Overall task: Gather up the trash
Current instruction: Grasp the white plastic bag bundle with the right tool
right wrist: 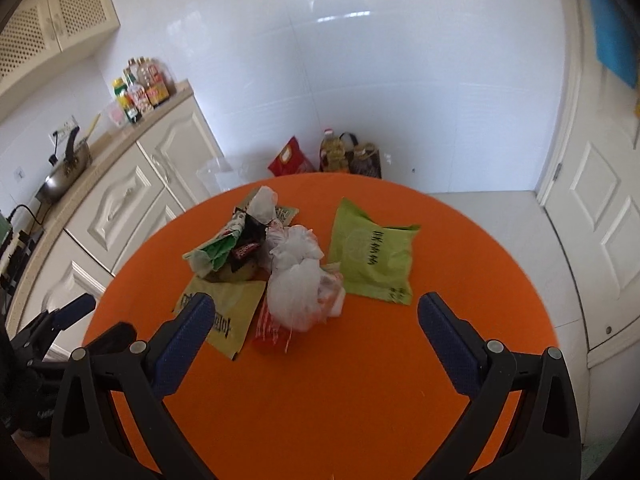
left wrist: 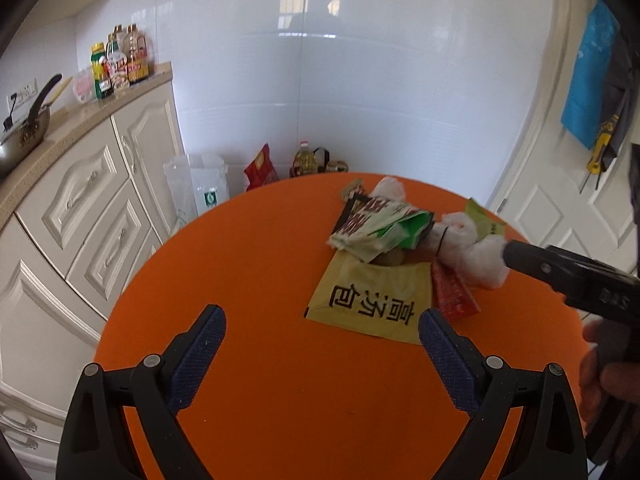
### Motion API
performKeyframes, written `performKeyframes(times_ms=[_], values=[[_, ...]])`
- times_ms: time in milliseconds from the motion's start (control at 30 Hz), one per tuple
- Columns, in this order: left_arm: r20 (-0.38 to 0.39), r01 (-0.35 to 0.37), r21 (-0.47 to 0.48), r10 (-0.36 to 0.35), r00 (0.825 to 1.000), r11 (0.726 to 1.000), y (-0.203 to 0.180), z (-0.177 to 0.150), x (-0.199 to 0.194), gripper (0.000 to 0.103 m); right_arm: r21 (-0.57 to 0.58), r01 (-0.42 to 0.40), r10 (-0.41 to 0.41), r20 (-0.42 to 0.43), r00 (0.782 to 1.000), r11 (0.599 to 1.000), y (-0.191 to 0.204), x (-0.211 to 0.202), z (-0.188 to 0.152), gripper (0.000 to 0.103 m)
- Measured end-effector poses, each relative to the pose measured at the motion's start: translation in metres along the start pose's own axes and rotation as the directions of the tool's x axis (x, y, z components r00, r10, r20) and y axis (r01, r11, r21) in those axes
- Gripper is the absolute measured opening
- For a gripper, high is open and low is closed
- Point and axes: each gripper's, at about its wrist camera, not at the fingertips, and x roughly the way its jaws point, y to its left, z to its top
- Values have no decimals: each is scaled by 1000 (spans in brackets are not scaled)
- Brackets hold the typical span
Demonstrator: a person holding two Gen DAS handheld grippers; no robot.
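A pile of trash lies on the round orange table (left wrist: 248, 280). It holds a yellow packet with black characters (left wrist: 372, 300), a red wrapper (left wrist: 454, 294), green-and-white wrappers (left wrist: 380, 226) and white crumpled tissue (left wrist: 476, 248). In the right wrist view I see the same pile: white tied bag (right wrist: 298, 284), yellow packet (right wrist: 228, 316), red wrapper (right wrist: 272, 330) and a light green packet (right wrist: 372, 256) to its right. My left gripper (left wrist: 322, 322) is open and empty, just short of the yellow packet. My right gripper (right wrist: 316, 316) is open and empty, before the white bag; it also shows at the right of the left wrist view (left wrist: 568, 276).
Cream kitchen cabinets (left wrist: 92, 200) with a countertop, a pan (left wrist: 24, 132) and sauce bottles (left wrist: 120, 62) stand to the left. Bags and an oil bottle (left wrist: 306, 158) stand on the floor behind the table. A white door (right wrist: 600, 220) is to the right.
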Motion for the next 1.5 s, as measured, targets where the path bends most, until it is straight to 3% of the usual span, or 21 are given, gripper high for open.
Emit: performKeyframes(times_ms=[133,233,367,600,833,1000,1067,1267,1400,1433,1500], values=[[-26,5,-6,-6,1000,1000,2,13,32,95,-18,-26,24,-87,996,999,4,48,13,87],[-39,11,-8,-12,999,1000,-1,19,49,95,-34,-34,28,-146,989,999,6,70,12,54],[-48,26,12,-26,999,1000,-10,27,70,95,-36,-57,52,-126,991,998,4,58,0,47],[-79,58,67,-53,995,996,-27,38,111,95,54,-58,63,-90,994,997,-31,7,-39,46],[-105,38,111,-27,994,993,-43,50,159,95,89,-31,39,-81,996,996,-50,-28,-70,46],[-126,44,130,-28,992,991,-54,68,198,99,43,0,4,-90,996,999,-46,-27,-67,55],[-125,48,135,-31,992,990,-58,73,205,99,23,0,2,-90,996,1000,-46,-27,-62,71],[-95,69,143,-56,994,987,-54,70,214,87,-95,59,-67,-85,994,994,-38,-25,-43,83],[-84,100,162,-87,993,982,-51,65,218,78,-207,51,-87,-168,982,977,-29,3,-34,83],[-83,110,164,-97,992,980,-48,65,218,74,-223,48,-92,-193,977,974,-28,10,-35,80],[-80,127,161,-115,990,979,-42,66,223,68,-241,31,-89,-232,969,970,-26,22,-38,62]])
